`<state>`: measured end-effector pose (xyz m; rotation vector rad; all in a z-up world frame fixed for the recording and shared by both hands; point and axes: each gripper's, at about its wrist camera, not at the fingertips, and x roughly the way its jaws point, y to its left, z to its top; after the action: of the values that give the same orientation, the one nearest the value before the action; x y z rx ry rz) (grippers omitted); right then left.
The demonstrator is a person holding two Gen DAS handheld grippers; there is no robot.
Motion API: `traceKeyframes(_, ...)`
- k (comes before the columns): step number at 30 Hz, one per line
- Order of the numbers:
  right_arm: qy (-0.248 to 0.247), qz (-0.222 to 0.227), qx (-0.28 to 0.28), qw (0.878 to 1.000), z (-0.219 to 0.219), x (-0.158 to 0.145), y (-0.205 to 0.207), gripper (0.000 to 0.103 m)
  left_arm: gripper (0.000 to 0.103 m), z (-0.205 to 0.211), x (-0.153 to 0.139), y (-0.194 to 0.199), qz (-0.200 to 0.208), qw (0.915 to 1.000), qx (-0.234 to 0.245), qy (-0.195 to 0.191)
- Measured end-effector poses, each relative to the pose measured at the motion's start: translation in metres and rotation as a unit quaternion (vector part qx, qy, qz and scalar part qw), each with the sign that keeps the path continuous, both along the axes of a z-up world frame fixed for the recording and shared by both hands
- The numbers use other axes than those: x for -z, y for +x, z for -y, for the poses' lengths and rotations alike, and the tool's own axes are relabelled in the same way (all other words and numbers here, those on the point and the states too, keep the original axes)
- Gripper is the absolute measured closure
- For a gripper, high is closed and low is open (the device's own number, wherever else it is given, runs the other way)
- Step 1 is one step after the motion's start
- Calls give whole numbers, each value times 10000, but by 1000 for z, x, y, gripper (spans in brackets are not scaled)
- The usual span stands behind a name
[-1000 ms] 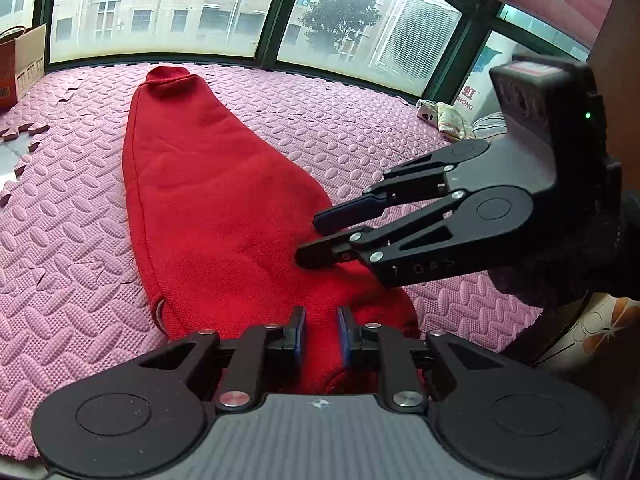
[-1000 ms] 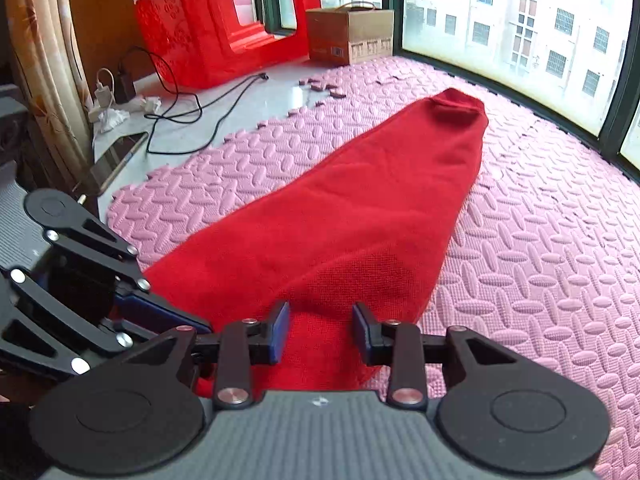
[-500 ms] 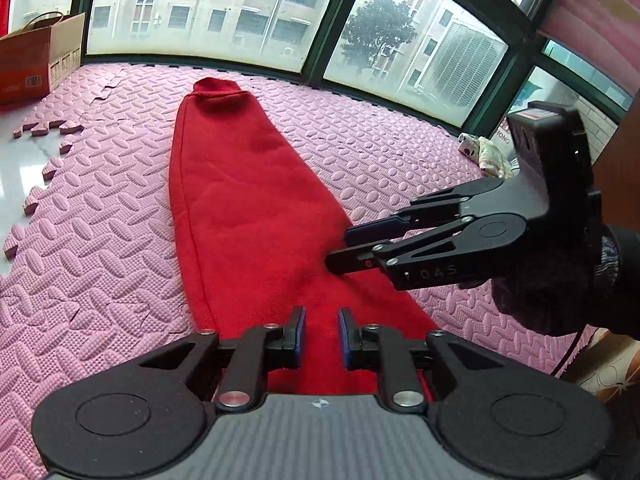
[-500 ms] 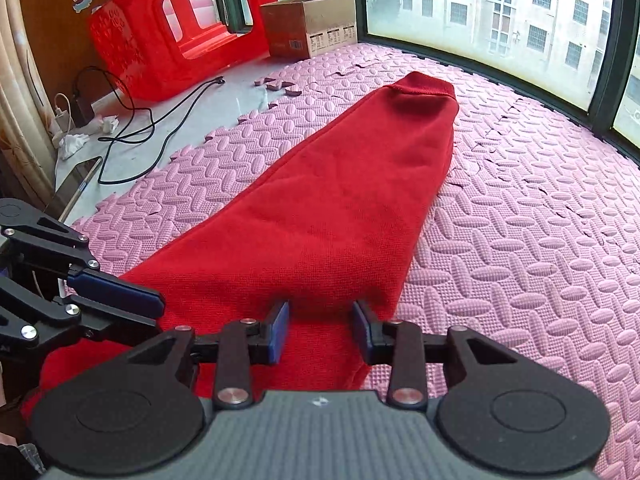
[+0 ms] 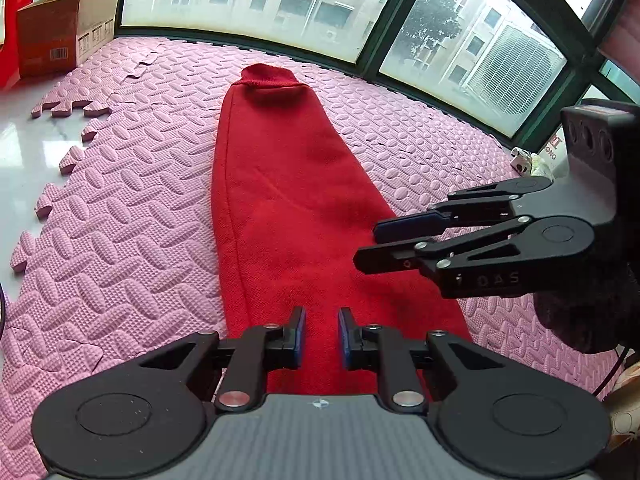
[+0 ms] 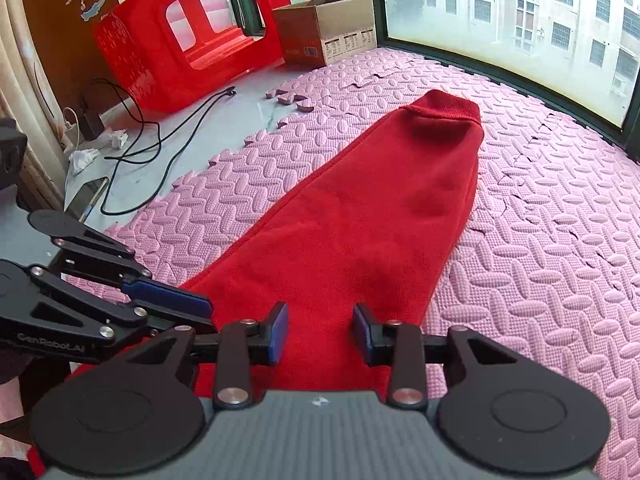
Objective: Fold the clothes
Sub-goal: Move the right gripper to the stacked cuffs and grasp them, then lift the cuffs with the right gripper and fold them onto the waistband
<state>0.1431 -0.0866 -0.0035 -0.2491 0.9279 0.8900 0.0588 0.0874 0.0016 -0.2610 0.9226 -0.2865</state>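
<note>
A long red knit garment lies folded lengthwise on the pink foam mat, its ribbed cuff end far from me; it also shows in the right wrist view. My left gripper is open and empty, held above the garment's near end. My right gripper is open and empty, also above the near end. In the left wrist view the right gripper reaches in from the right over the cloth. In the right wrist view the left gripper reaches in from the left.
The pink mat ends at a bare tiled floor on the left with black cables, a red plastic stool and a cardboard box. Large windows run along the far side.
Both grippers have risen and pulled back from the garment's near end, so more of its length shows. Both stay open and hold nothing.
</note>
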Motion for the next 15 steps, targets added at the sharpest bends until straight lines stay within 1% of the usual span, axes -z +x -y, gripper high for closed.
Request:
traceKeyframes(2,206,-32,130,9997,4,-12,17,67,84,-1,-2,4,25,10000,1,19)
traceKeyframes(3,229,-21,187,9996,4,-13,23,67,84,-1,-4,6,53,10000,-2,50)
traceKeyframes(6,348,33,593,9976,6,-14,68,67,84,-2,-5,21,71,9999,-82,52)
traceKeyframes(8,480,-48,828,9954,5,-9,94,66,84,-2,-3,30,27,9999,-128,78)
traceKeyframes(9,542,-86,925,9942,5,-6,107,65,84,-3,-2,34,-1,9998,-154,96)
traceKeyframes(10,593,-118,1000,9932,4,-3,118,60,84,-3,-1,36,-25,9998,-161,99)
traceKeyframes(15,703,-197,1202,9901,-6,15,161,50,84,-6,0,43,-78,9997,-177,134)
